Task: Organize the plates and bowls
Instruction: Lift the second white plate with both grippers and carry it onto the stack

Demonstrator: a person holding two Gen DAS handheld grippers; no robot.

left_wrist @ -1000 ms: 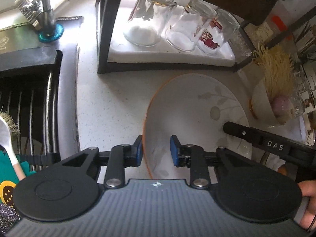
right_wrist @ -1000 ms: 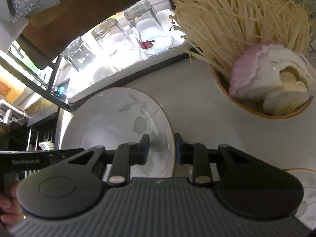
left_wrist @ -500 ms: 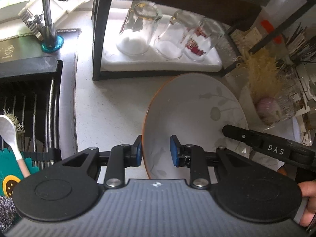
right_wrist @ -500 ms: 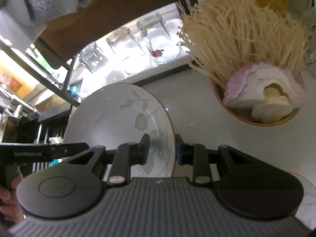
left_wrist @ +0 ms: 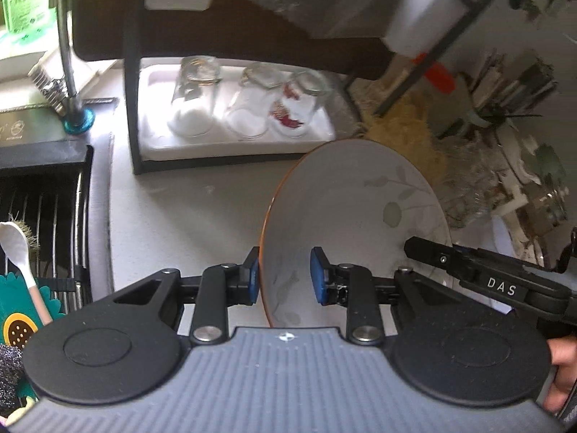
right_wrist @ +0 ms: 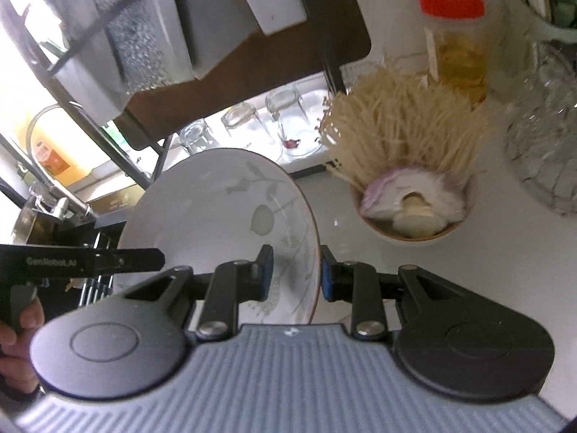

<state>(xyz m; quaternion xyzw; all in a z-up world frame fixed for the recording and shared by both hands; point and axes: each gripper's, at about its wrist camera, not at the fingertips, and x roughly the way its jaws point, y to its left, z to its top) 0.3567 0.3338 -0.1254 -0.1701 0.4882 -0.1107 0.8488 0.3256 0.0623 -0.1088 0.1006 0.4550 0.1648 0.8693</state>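
Observation:
A white bowl with an orange rim and grey leaf print [left_wrist: 353,213] hangs in the air above the counter, held from both sides. My left gripper [left_wrist: 285,276] is shut on its left rim. My right gripper [right_wrist: 295,274] is shut on its right rim; the bowl [right_wrist: 220,209] fills the middle of the right wrist view. Each gripper shows in the other's view, the right one [left_wrist: 479,278] and the left one [right_wrist: 90,261]. A bowl of enoki mushrooms and onion [right_wrist: 411,202] stands on the counter at the right.
A black rack with a white tray [left_wrist: 238,144] holds three upturned glasses [left_wrist: 194,104]. The sink with its dish rack [left_wrist: 43,216] and tap [left_wrist: 68,54] lie at the left. A red-capped jar [right_wrist: 456,39] and a cut-glass vessel [right_wrist: 544,137] stand at the right.
Both grippers have lifted the bowl up off the counter and tilted it; the counter, the glasses and the mushroom bowl now look farther away.

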